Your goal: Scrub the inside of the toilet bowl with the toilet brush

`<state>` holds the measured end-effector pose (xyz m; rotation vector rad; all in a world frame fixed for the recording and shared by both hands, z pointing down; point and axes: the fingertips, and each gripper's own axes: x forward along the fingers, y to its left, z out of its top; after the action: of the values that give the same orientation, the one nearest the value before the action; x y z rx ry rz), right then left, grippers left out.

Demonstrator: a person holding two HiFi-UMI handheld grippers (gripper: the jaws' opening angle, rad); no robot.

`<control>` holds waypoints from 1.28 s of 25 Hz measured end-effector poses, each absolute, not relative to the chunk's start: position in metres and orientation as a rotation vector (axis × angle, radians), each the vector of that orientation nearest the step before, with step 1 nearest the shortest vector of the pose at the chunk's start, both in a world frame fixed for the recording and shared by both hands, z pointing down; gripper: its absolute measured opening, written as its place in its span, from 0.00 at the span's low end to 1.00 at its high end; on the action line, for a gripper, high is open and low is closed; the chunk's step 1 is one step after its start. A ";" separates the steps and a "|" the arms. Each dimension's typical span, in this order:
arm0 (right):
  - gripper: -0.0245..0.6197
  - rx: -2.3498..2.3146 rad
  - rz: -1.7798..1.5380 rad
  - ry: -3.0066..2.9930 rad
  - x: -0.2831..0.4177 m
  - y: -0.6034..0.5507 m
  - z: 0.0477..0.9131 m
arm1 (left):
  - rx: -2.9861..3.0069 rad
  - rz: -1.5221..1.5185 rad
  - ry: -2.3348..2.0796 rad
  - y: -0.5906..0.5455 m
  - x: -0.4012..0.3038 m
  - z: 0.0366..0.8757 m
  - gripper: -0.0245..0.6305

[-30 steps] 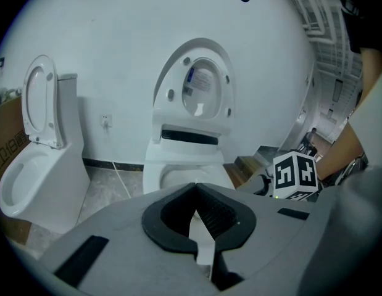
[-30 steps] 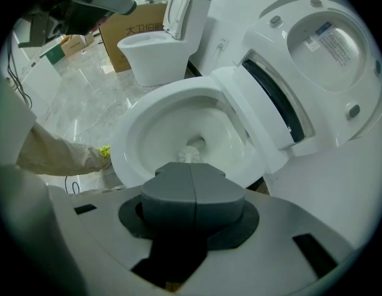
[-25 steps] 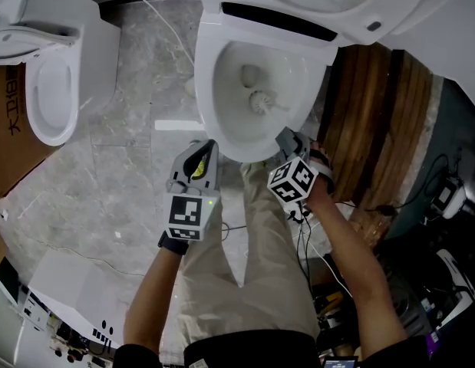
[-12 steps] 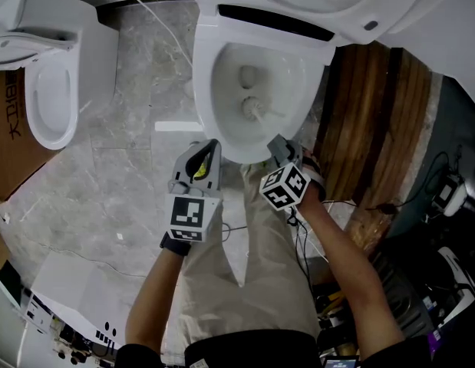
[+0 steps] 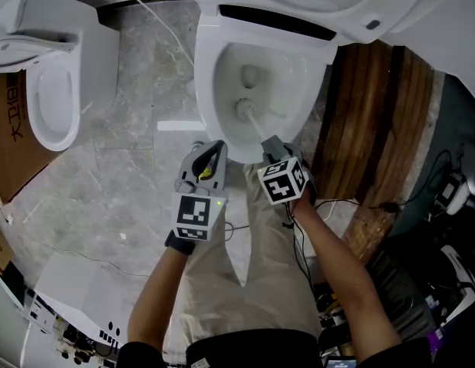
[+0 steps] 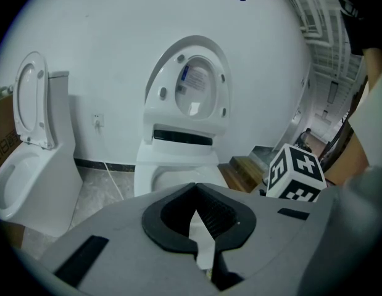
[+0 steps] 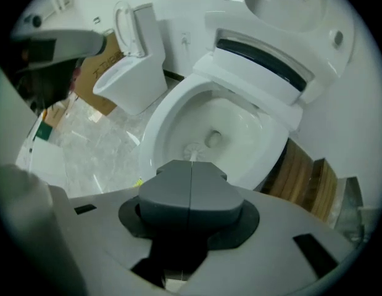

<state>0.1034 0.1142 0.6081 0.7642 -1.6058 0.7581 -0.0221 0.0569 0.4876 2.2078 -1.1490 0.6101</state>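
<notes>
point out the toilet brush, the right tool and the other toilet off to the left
toilet brush (image 5: 243, 110): head view, on its bristle head
right tool (image 7: 191, 165): right gripper view, at its closed tips
other toilet (image 5: 51, 102): head view, inside its bowl

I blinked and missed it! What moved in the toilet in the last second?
The brush head swept left across the bowl. The right hand-held gripper slid left with it, still shut on the handle. The left hand-held gripper stayed shut and empty by the front rim; the bowl did not move.
</notes>
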 end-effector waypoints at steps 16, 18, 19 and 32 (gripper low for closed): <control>0.28 0.928 1.156 -1.594 0.097 0.082 0.619 | 2.205 0.613 -1.134 0.063 -0.019 0.498 0.07; 0.28 0.924 1.161 -1.597 0.096 0.073 0.622 | 2.201 0.612 -1.133 0.065 -0.018 0.500 0.07; 0.28 0.922 1.159 -1.599 0.096 0.069 0.623 | 2.200 0.613 -1.131 0.066 -0.017 0.502 0.07; 0.28 0.966 1.169 -1.645 0.096 0.030 0.636 | 2.211 0.623 -1.103 0.070 -0.013 0.508 0.07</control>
<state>0.0957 0.0298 0.6358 0.9659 -1.6445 1.1692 -0.0130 0.0702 0.5077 2.2108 -1.1025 0.6230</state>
